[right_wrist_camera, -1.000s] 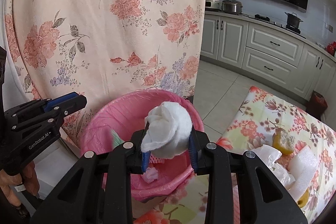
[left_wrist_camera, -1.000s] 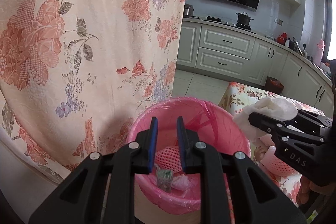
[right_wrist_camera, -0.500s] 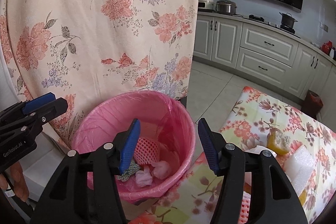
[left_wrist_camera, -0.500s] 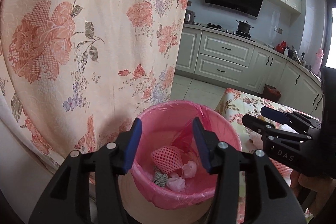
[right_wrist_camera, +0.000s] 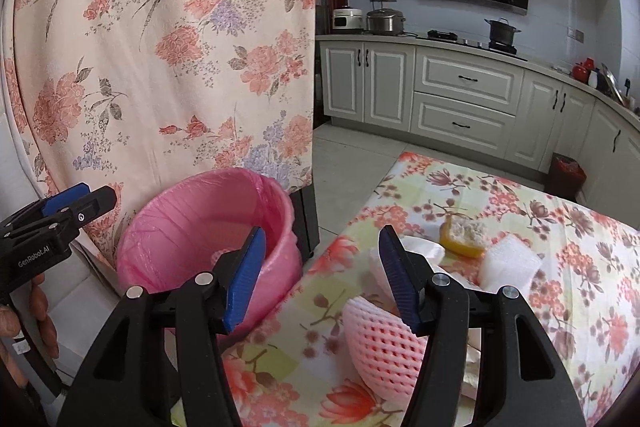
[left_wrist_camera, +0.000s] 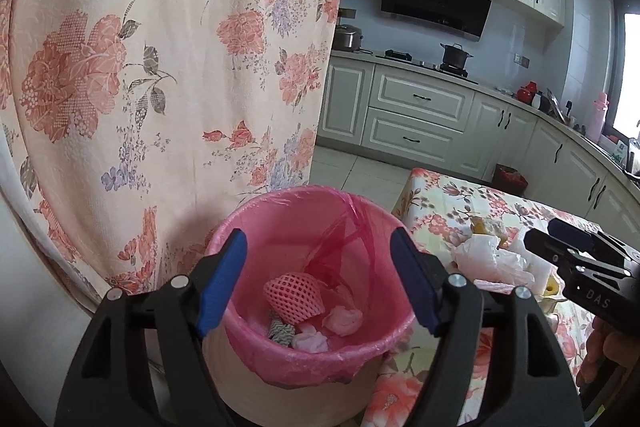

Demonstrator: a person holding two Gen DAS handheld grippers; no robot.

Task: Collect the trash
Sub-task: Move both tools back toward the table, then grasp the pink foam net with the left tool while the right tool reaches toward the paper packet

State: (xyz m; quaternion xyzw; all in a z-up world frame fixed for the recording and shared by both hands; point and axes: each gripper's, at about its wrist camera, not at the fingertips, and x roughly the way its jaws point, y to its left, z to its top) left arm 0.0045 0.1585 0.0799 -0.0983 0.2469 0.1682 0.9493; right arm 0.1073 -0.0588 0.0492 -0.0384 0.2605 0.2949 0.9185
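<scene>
Reading "GenRobot.AI" in white on its black body, the left gripper (right_wrist_camera: 76, 201) appears at the left edge of the right wrist view; the right gripper (left_wrist_camera: 560, 239), seen from the left wrist view, bears the letters "DAS". Left gripper (left_wrist_camera: 320, 283): jaws spread wide and released, holding nothing, poised above the pink-lined trash bin (left_wrist_camera: 256, 351). Inside the bin lie a pink foam net (left_wrist_camera: 294, 297), crumpled tissues (left_wrist_camera: 344, 321) and a striped scrap (left_wrist_camera: 280, 329). Right gripper (right_wrist_camera: 320, 275): likewise spread wide and empty, over the edge of the bench (right_wrist_camera: 580, 267) with its floral cloth, beside the bin (right_wrist_camera: 160, 227). On the bench remain a second foam net (right_wrist_camera: 380, 343) just below the right fingertip, white paper (right_wrist_camera: 420, 251), a white foam block (right_wrist_camera: 510, 267) and a yellow rind (right_wrist_camera: 464, 233). A floral curtain (left_wrist_camera: 160, 67) hangs behind the bin.
</scene>
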